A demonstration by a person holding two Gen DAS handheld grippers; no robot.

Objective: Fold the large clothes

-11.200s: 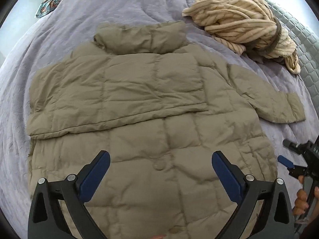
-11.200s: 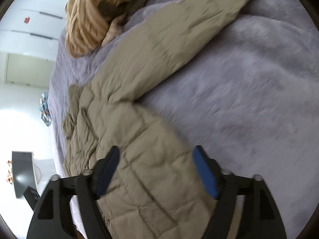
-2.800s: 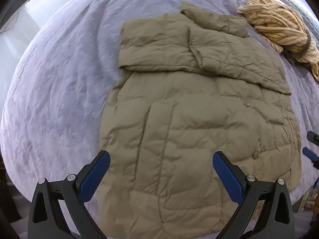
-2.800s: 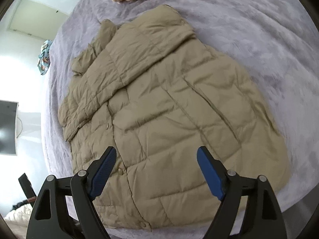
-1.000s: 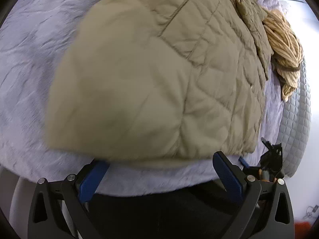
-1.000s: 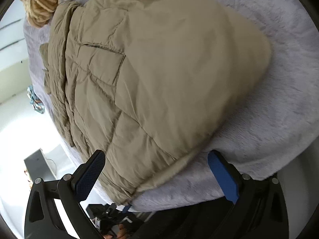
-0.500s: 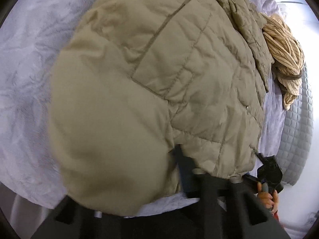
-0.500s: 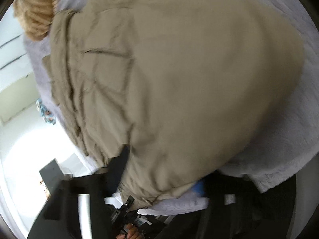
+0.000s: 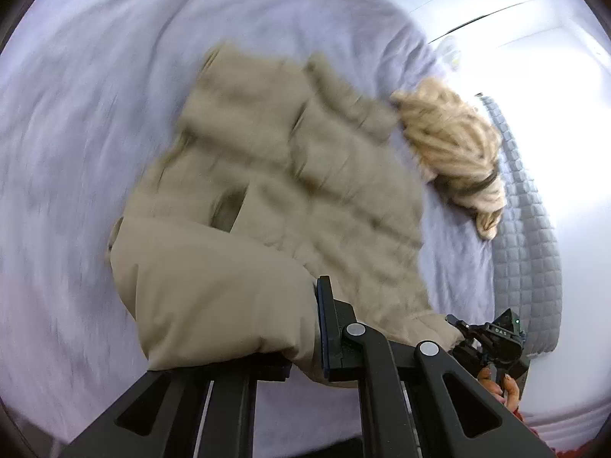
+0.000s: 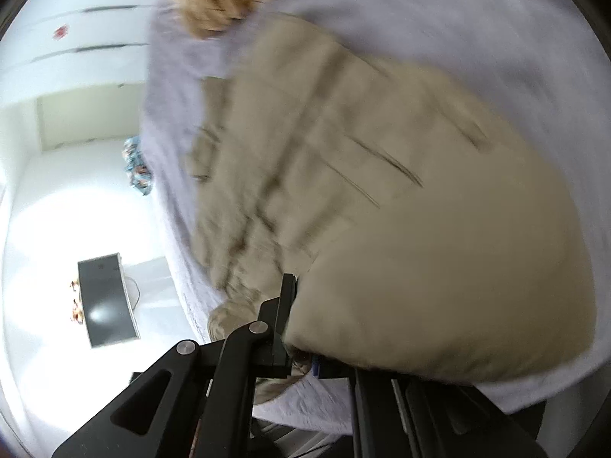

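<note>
— How does the left gripper [image 9: 319,328] stand?
— Pointing steeply downward; its jaws have just been closing and now pinch the jacket [image 9: 267,198] hem between them; one blue pad edge shows against the cloth

— And the right gripper [image 10: 294,328]?
— Much the same; angled down, jaws just drawn together and clamped on the other hem corner; from the left wrist view it sits low at the right edge, with the person's fingers [image 9: 506,385] wrapped round its handle

— Both views sharp?
— No; both are blurred
</note>
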